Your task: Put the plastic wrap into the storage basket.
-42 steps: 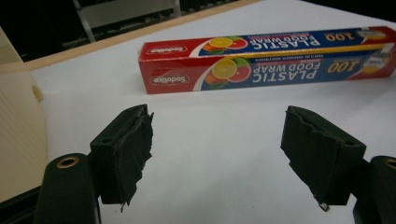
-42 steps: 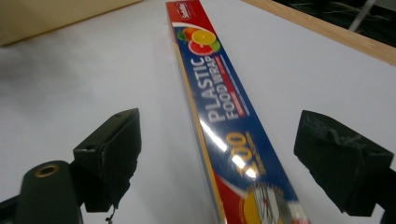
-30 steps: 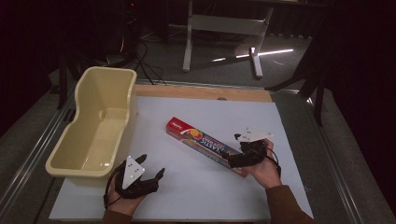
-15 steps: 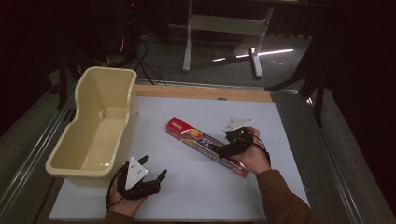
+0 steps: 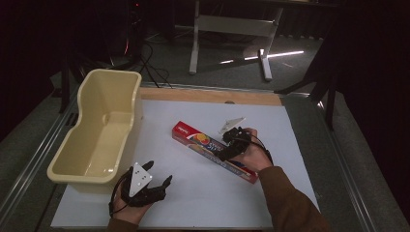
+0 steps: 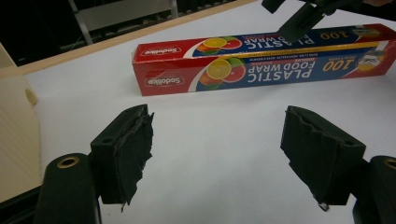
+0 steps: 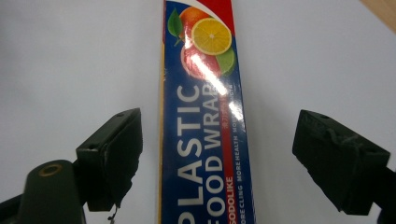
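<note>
Long red-and-blue cardboard box of plastic food wrap (image 5: pixel 213 151) is lying flat and diagonal on the white-topped desk (image 5: pixel 193 203), right of centre. Right hand-held gripper (image 5: pixel 231 146) is hovering over the box's middle, jaws spread wide on either side of it, not touching. Left hand-held gripper (image 5: pixel 153 181) is resting near the front edge, jaws apart, holding nothing. Pale yellow plastic tub (image 5: pixel 99 128) is standing at the desk's left side.

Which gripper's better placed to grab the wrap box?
Right. The right gripper is over the wrap box with its open jaws either side of it. The left gripper sits open near the table's front edge, short of the box.
</note>
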Tool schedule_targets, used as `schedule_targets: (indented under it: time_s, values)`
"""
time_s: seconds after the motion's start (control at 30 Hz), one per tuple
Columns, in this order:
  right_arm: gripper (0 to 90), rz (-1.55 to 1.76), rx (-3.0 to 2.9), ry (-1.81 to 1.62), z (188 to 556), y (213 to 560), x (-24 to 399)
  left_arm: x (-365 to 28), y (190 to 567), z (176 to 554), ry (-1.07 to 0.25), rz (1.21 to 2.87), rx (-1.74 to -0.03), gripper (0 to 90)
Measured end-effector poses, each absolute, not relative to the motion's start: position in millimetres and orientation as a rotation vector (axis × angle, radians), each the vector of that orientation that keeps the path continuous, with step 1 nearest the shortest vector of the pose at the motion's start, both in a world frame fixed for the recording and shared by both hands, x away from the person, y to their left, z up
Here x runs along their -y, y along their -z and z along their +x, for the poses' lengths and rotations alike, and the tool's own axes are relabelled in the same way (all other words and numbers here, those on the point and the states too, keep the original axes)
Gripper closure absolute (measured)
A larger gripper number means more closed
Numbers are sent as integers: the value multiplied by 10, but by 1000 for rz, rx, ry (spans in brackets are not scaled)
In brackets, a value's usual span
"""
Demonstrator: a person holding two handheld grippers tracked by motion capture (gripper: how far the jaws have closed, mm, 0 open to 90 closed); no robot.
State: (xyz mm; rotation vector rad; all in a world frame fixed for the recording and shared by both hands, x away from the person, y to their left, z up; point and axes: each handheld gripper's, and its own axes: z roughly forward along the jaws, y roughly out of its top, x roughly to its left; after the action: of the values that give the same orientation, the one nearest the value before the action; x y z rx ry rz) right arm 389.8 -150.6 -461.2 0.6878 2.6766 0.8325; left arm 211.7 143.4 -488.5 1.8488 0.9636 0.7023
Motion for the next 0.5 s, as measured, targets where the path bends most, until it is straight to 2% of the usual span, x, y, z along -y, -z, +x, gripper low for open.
schedule_targets:
  time_s: [0.5]
  values:
    - [182,628,-2820,-587,4085,4723,1189,-1449,4880,2113,-699,1847,-965,246]
